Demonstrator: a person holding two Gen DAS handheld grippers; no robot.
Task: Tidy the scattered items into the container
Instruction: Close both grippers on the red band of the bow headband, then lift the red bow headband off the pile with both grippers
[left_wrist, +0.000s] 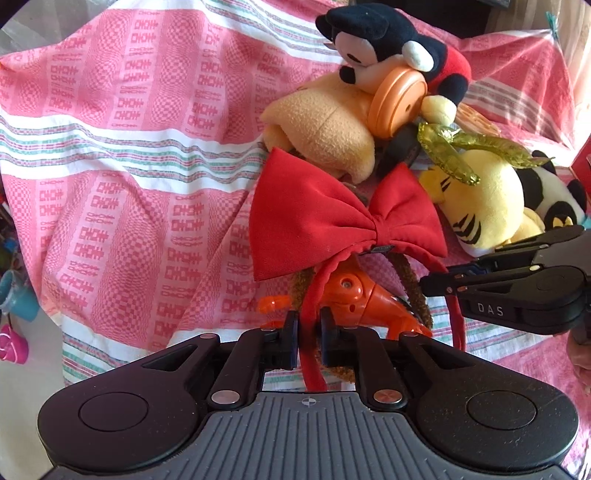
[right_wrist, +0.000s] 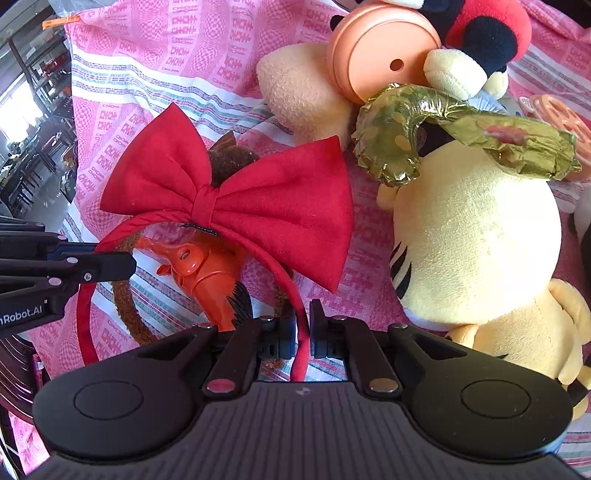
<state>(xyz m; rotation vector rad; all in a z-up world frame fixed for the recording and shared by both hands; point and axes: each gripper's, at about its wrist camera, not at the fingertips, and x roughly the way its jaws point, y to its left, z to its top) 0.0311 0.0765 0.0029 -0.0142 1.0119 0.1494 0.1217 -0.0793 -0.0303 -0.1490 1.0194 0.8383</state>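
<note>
Both ends pinched! Left hand-held gripper (left_wrist: 309, 328) is clamped on one end of the red bow headband (left_wrist: 325, 210), right hand-held gripper (right_wrist: 303, 325) clamped on the other, band arching over an orange toy (right_wrist: 207, 269) on the pink cloth (left_wrist: 129, 147).

The red fabric bow headband (right_wrist: 229, 206) sits mid-frame over the orange plastic toy (right_wrist: 207, 273), round yellow plush (right_wrist: 476, 236) to its right, crinkly gold foil balloon (right_wrist: 443, 129) on top of that plush.

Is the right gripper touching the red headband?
Touching. The right wrist view shows the right gripper shut on the red headband, its band pinched between the jaws.
</note>
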